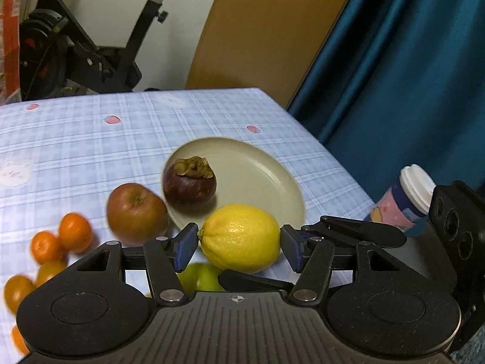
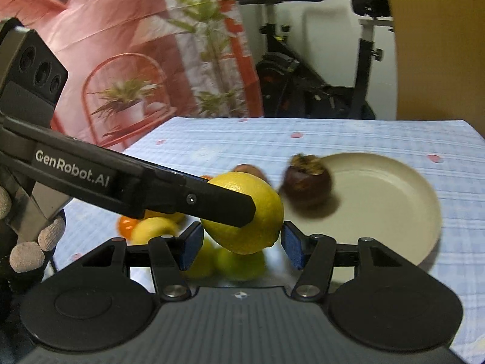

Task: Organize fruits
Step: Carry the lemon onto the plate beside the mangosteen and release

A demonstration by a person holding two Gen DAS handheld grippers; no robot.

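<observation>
Holding the oval yellow lemon (image 1: 241, 236) above the checked blue tabletop (image 1: 91, 139), our left hand-held gripper (image 1: 239, 242) clenched it; the right hand-held gripper (image 2: 241, 244) gaped. We judged a slip likely beside the cream round plate (image 1: 272, 182).

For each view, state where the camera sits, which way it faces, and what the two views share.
Left wrist: on the left gripper, facing across the table toward the exercise bike; own jaws flank the lemon.
Right wrist: on the right gripper, facing the same way; own jaws and the left gripper's finger show.
Shared: lemon, mangosteen, plate, bike.
</observation>
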